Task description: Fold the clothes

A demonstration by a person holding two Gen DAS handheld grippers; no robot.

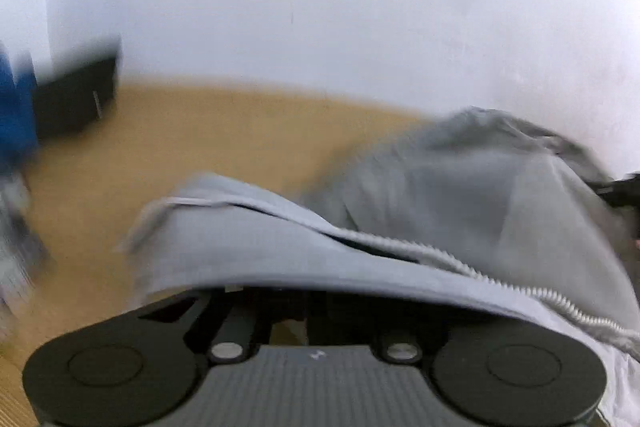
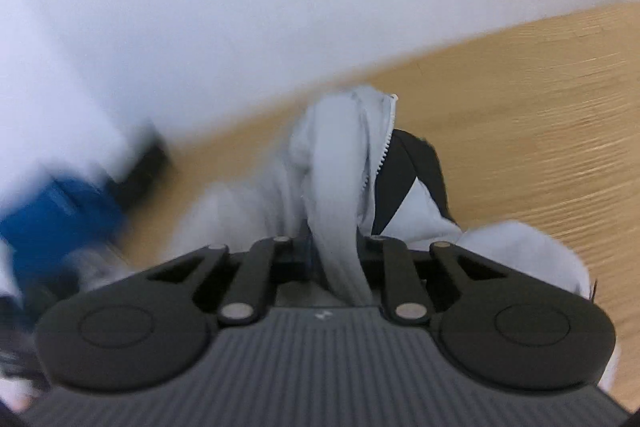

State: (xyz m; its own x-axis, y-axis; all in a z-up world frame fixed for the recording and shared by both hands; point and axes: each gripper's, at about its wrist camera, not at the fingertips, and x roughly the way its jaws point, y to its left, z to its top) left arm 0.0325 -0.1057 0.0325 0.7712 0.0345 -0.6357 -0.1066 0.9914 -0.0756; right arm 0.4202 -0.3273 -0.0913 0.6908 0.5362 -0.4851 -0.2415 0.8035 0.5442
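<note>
In the right wrist view, the right gripper [image 2: 338, 247] has its jaws drawn close together on a thick roll of the grey jacket [image 2: 340, 163], which passes straight between them and hangs forward and down over the wooden table [image 2: 540, 115]. The gripper points forward and slightly downward, tilted so that the table edge runs diagonally across the view. The cloth is soft, matte and light grey, bunched into rounded folds; a white toothed zipper [image 2: 386, 139] runs along one edge, and a black panel [image 2: 404, 163] shows beside it.

In the left wrist view, the left gripper [image 1: 280, 297] is covered at the front by a draped edge of the same jacket [image 1: 460, 195], so its fingertips are hidden and I cannot tell how far apart the jaws stand or whether they pinch the cloth. The gripper is held roughly level, looking across the table [image 1: 200, 155]. The white zipper [image 1: 460, 263] curves along the fabric's edge toward the lower right.

The table is pale, fine-grained wood. A plain white wall [image 1: 320, 7] rises behind it. At the left stand a blurred black box [image 1: 76, 95] and something blue [image 1: 16, 107], too smeared to identify.
</note>
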